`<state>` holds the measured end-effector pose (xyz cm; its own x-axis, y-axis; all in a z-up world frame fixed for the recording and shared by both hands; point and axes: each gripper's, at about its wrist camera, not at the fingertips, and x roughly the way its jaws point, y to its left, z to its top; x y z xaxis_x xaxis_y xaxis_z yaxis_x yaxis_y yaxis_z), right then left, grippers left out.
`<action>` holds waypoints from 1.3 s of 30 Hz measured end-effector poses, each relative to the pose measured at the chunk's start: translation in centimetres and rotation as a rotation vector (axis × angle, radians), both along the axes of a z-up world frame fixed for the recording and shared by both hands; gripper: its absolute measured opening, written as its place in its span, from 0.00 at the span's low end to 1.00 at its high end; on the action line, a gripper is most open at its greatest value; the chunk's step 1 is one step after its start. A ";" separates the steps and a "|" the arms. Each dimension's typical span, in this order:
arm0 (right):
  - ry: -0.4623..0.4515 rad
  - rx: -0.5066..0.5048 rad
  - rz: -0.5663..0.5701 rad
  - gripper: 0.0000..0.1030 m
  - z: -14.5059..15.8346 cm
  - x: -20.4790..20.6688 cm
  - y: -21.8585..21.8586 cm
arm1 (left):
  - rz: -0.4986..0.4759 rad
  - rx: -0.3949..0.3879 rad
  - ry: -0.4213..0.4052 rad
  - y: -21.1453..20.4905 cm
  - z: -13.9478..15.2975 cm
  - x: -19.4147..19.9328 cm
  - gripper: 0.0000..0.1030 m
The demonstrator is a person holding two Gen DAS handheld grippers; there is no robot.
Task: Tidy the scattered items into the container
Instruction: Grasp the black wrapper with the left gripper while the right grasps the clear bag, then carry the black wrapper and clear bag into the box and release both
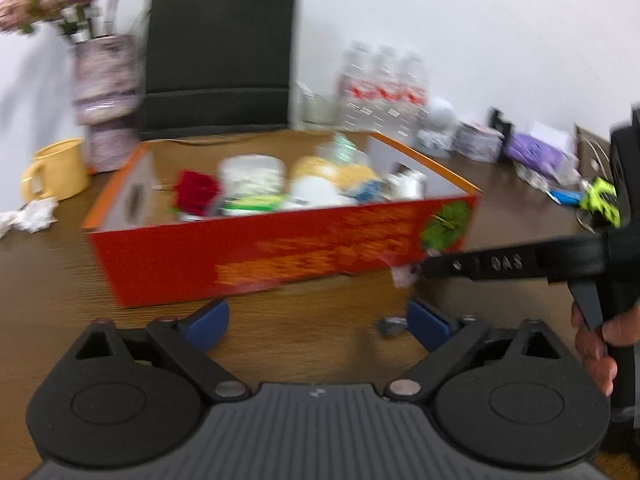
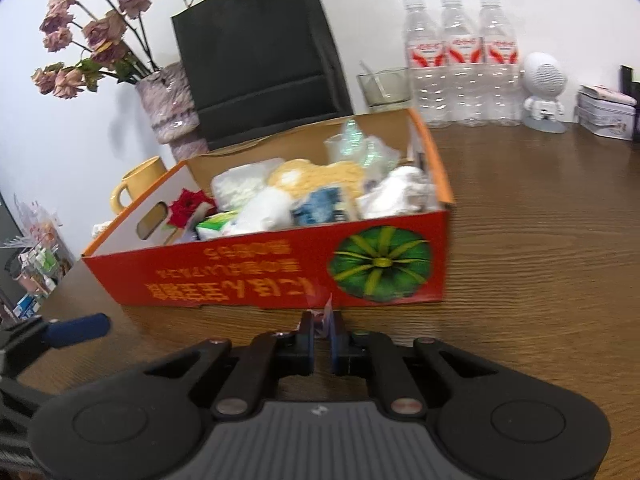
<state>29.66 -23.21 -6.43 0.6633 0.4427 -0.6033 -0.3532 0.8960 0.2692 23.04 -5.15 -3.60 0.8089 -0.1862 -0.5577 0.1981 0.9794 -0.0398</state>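
The red cardboard box [image 1: 256,252] stands on the wooden table, filled with a red rose [image 1: 196,192], white packets and yellow items. It also shows in the right wrist view [image 2: 240,276]. My left gripper [image 1: 316,320] is open and empty, just in front of the box. My right gripper [image 2: 322,330] is shut on a small clear wrapper [image 2: 326,312] with red print, low before the box's front wall. In the left wrist view the right gripper [image 1: 424,270] comes in from the right, holding that wrapper [image 1: 402,276]. A small grey item [image 1: 392,326] lies on the table by my left gripper's right finger.
A yellow mug [image 1: 56,172], crumpled paper [image 1: 32,216], a vase of flowers [image 2: 168,100] and a black bag [image 2: 260,52] stand around the box. Water bottles [image 2: 460,60], a white speaker figure [image 2: 544,92] and a tin [image 2: 604,114] line the back. Clutter lies far right [image 1: 560,168].
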 end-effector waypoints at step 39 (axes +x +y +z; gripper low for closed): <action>-0.197 0.088 0.051 0.06 5.2 -5.3 -2.8 | -0.015 -0.064 -0.161 1.1 5.2 -2.2 0.21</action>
